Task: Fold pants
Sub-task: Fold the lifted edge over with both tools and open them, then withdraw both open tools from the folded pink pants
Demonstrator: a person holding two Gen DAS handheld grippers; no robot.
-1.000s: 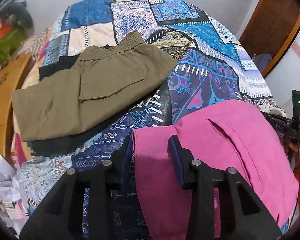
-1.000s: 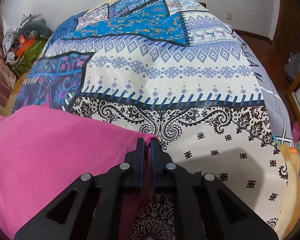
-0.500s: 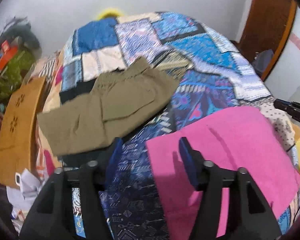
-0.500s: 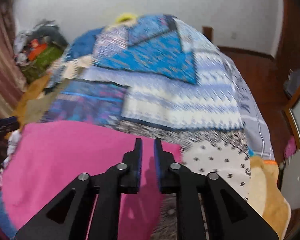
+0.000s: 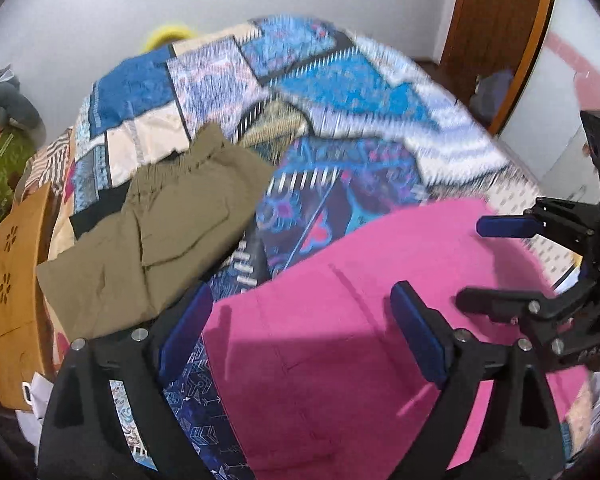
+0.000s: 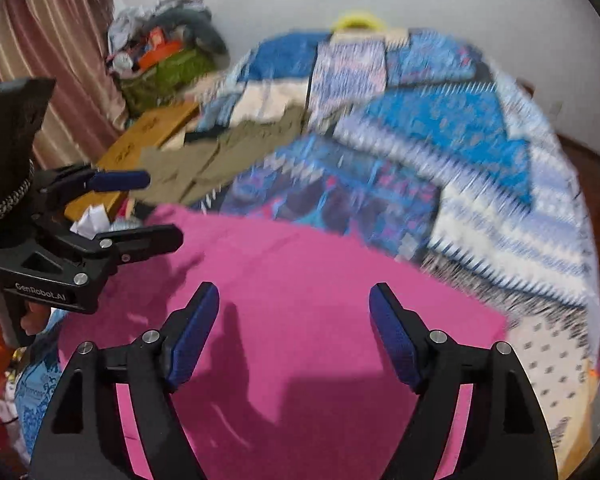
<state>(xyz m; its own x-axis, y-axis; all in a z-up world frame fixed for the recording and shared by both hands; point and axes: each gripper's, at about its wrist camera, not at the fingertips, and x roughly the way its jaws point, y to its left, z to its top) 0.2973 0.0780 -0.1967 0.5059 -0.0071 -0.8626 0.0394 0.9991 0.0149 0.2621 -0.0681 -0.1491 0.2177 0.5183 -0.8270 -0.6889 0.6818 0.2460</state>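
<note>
Both released now — left claw (image 5: 300,328) and right claw (image 6: 294,332) spread wide and lifted off the pink pants (image 5: 360,300), where a second ago the right was pinching a corner. Pants lying flat as a folded block on the patchwork bed (image 5: 340,92), near the olive pants (image 5: 160,232). Fold likely finished — or ready for regrasping.

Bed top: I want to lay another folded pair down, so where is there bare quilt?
The far and right side of the quilt lies bare, beyond the pink pants. A narrow strip is free between those and the olive pants. The near edge is crowded: both open grippers, left and right, hover over the pink pair.
</note>
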